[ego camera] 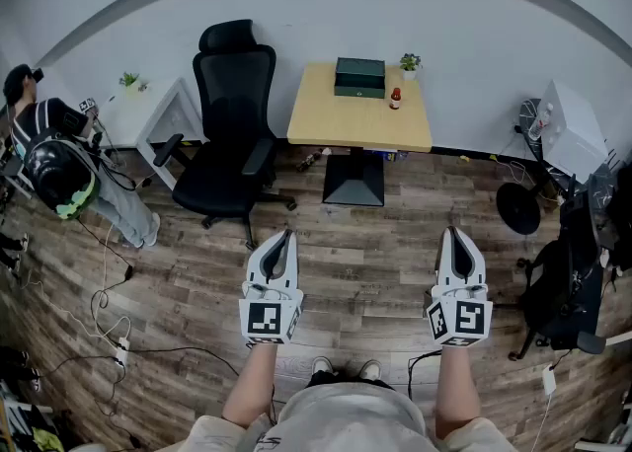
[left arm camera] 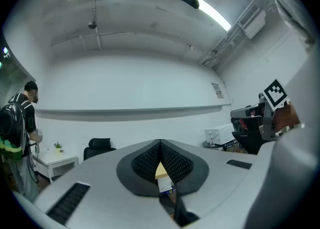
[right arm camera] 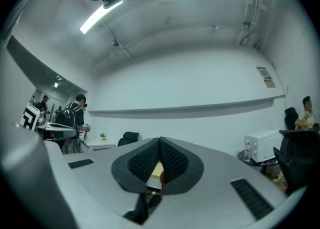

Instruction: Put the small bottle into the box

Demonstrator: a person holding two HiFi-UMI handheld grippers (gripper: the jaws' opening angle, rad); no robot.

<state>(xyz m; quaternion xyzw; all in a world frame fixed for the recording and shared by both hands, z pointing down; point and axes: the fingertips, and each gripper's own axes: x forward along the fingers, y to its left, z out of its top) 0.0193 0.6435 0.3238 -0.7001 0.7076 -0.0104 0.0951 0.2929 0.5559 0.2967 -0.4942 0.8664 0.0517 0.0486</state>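
A small bottle with a red body stands on a light wooden table far ahead, just right of a dark green box with its lid down. My left gripper and right gripper are held out over the wood floor, well short of the table, both shut with nothing between their jaws. In the left gripper view the jaws meet at the tips, with a sliver of the table seen through the gap lower down. In the right gripper view the jaws meet the same way.
A black office chair stands left of the table. A small potted plant sits at the table's back right corner. A person with a backpack stands at far left by a white desk. A microwave, a fan and cables lie to the right.
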